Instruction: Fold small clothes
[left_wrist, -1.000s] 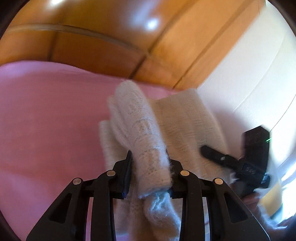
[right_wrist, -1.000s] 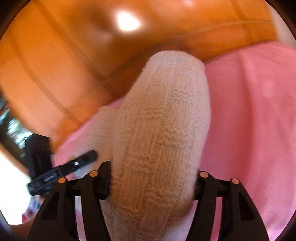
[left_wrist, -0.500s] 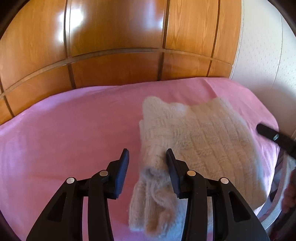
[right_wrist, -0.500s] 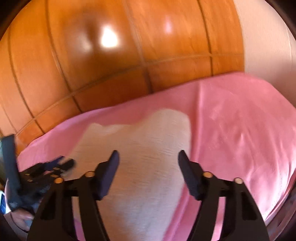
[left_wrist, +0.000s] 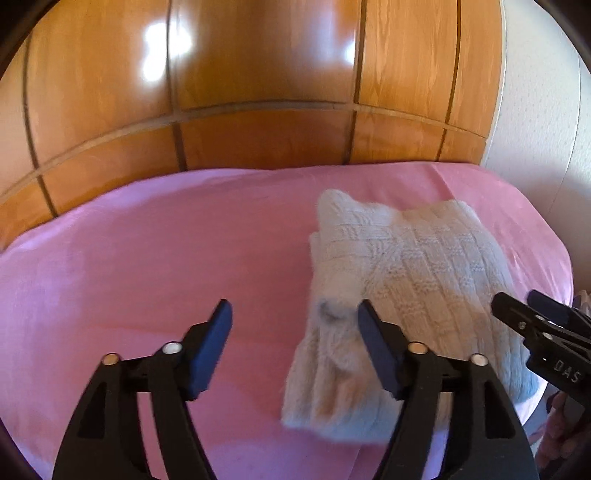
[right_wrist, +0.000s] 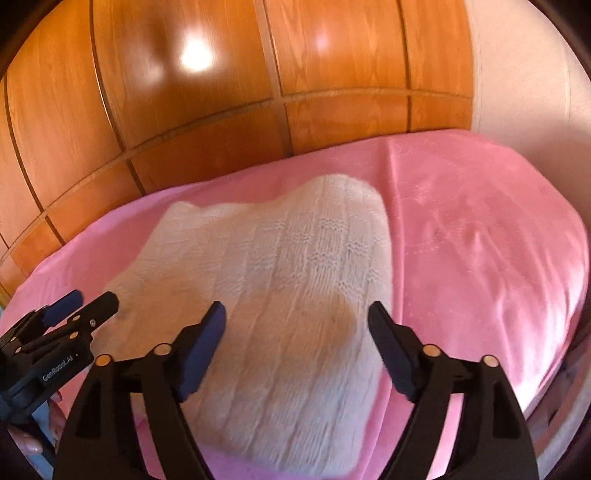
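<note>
A cream knitted garment (left_wrist: 406, 291) lies folded on the pink cloth (left_wrist: 147, 266). My left gripper (left_wrist: 295, 321) is open and empty, above the cloth at the garment's left edge. The right gripper's tips (left_wrist: 524, 306) show at the right of this view. In the right wrist view the garment (right_wrist: 280, 295) lies flat in the middle. My right gripper (right_wrist: 297, 325) is open and empty above its near end. The left gripper (right_wrist: 88, 306) shows at the far left, beside the garment's left edge.
Glossy wooden panelling (left_wrist: 258, 92) rises behind the pink surface (right_wrist: 480, 240). A white wall (left_wrist: 535, 110) stands at the right. The pink surface's rounded edge drops off at the right and near sides.
Both grippers opened and let go of the garment, then drew back. The garment dropped from its lifted, draped state and now lies folded flat on the pink cloth.
</note>
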